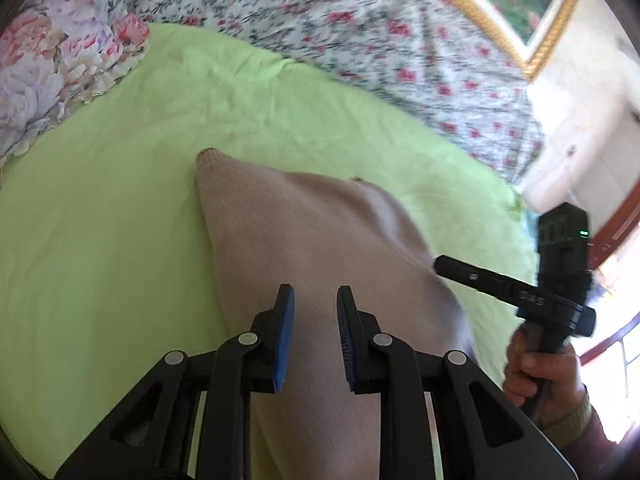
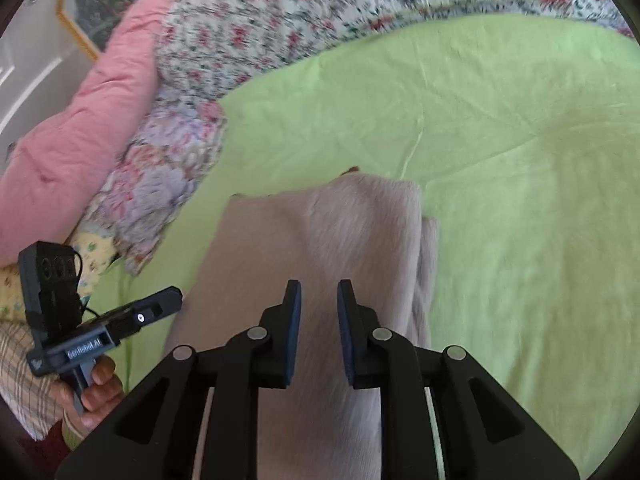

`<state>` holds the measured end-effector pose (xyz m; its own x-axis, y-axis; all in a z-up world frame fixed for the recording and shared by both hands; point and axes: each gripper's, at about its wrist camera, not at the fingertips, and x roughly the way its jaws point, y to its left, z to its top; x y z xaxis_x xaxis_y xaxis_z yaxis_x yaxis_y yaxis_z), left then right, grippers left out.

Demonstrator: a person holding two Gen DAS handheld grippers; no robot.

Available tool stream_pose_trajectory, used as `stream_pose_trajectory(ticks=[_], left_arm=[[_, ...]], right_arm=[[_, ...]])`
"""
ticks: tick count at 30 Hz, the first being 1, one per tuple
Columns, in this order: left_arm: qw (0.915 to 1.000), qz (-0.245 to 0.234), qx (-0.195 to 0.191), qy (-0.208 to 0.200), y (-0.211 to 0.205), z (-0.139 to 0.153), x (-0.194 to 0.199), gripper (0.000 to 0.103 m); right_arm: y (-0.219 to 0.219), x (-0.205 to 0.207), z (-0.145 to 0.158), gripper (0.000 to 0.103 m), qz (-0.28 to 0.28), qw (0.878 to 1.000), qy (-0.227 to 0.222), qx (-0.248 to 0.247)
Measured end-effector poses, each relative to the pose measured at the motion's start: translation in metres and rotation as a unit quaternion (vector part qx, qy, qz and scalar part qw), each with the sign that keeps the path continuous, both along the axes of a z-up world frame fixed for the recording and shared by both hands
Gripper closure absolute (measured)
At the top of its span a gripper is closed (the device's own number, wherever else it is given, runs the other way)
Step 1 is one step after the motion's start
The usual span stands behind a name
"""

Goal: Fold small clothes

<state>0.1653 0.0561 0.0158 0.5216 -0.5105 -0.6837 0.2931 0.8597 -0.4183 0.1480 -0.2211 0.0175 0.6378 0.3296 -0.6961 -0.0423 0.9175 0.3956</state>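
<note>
While beige knit garment (image 1: 304,240) lies flat on green bed sheet (image 1: 100,240), left hand-held gripper (image 1: 315,300) and right hand-held gripper (image 2: 319,296) hover above it, jaws apart, gripping nothing (floral quilt (image 1: 360,20) behind).

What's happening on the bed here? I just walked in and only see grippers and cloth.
A person is folding a small beige garment on a green sheet, with a gripper in each hand. The left gripper and right gripper both hover over the garment with jaws open, holding nothing. The garment's right side looks already folded over. Floral bedding lies behind.
</note>
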Motion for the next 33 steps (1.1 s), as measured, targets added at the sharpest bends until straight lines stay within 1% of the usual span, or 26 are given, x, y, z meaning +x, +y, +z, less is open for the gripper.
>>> stream_pose_trajectory(ticks=[4, 8, 12, 14, 17, 19, 21, 24, 27, 33], left_arm=[[0.9997, -0.024, -0.008, 0.001, -0.002, 0.0, -0.044, 0.082], [0.9988, -0.046, -0.008, 0.016, -0.01, -0.008, -0.079, 0.082], [0.9978, -0.059, -0.002, 0.03, -0.015, -0.022, -0.1, 0.082], [0.9976, -0.056, 0.011, 0.04, -0.015, -0.033, -0.108, 0.082], [0.9972, -0.047, 0.024, 0.053, -0.013, -0.049, -0.109, 0.082], [0.9966, -0.045, 0.025, 0.065, -0.012, -0.057, -0.107, 0.082], [0.9968, -0.046, 0.026, 0.06, -0.012, -0.06, -0.11, 0.082], [0.9968, -0.044, 0.023, 0.062, -0.012, -0.065, -0.107, 0.082], [0.997, -0.04, 0.02, 0.062, -0.012, -0.068, -0.106, 0.082], [0.9974, -0.03, 0.046, 0.048, -0.021, -0.065, -0.113, 0.082]], right_arm=[[0.004, -0.037, 0.0, 0.083, 0.004, 1.0, 0.004, 0.001], [0.007, -0.07, -0.003, 0.083, 0.0, 1.0, 0.009, 0.009], [0.013, -0.095, -0.014, 0.083, -0.002, 1.0, 0.024, 0.003], [0.013, -0.104, -0.023, 0.083, -0.009, 0.999, 0.034, -0.007], [0.01, -0.11, -0.035, 0.083, -0.023, 0.998, 0.05, -0.025], [0.008, -0.114, -0.042, 0.083, -0.027, 0.998, 0.057, -0.03], [0.007, -0.116, -0.043, 0.083, -0.027, 0.998, 0.056, -0.028], [0.009, -0.115, -0.047, 0.083, -0.017, 0.997, 0.053, -0.044], [0.003, -0.117, -0.051, 0.083, -0.021, 0.998, 0.05, -0.027], [0.006, -0.122, -0.052, 0.084, -0.026, 0.998, 0.041, -0.035]])
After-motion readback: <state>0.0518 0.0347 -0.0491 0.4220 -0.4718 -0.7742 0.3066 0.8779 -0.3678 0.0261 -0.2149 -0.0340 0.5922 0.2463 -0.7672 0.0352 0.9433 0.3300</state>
